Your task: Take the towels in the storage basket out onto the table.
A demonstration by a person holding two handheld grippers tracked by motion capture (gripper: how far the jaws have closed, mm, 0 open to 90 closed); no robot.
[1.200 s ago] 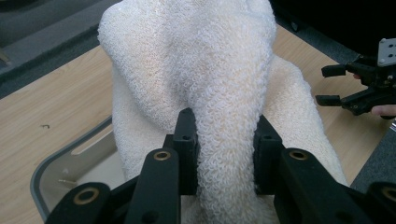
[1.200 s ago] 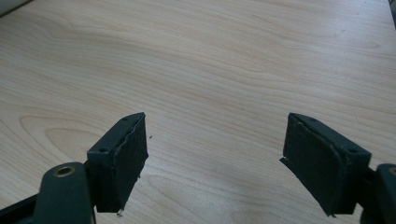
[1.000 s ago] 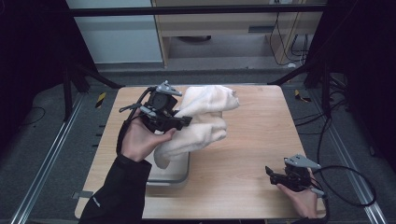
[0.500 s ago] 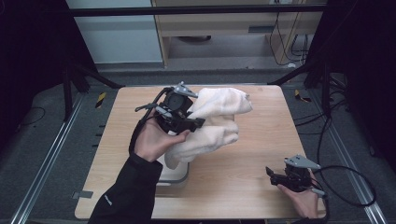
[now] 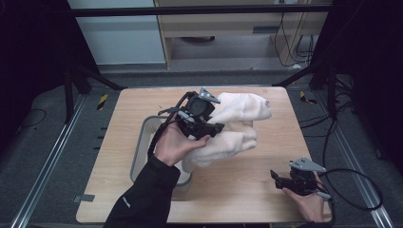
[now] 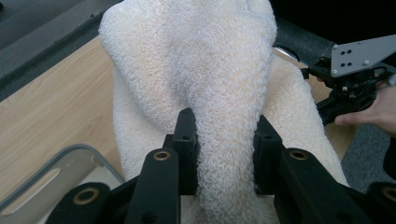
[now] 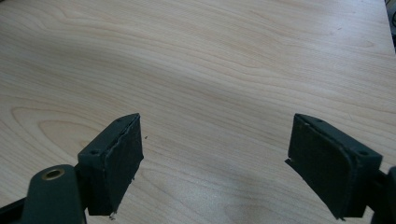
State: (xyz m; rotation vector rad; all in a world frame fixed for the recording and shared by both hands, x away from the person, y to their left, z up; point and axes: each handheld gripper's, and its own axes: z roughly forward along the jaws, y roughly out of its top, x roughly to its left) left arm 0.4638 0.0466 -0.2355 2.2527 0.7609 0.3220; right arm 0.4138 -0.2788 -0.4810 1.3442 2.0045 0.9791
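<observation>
Left claw (image 5: 215, 129) pinching a white towel (image 5: 235, 126) above the counter (image 5: 119, 142); right claw (image 5: 274, 175) spread and empty.

In the left claw's own view its black jaws press from both sides on a thick fold of the towel (image 6: 205, 70), which bulges out above them. From the high view the towel hangs bunched from that claw over the middle of the counter, its far lobe reaching toward the far right and its lower lobe drooping to the near side, over the right edge of a grey tray (image 5: 140, 142). The tray lies on the counter's left half, partly under the person's left hand (image 5: 176, 142) and dark sleeve (image 5: 142, 199). The right claw sits low at the near right corner, well apart from the towel; its own view shows bare wood (image 7: 210, 60) between its pads (image 7: 116, 158).
</observation>
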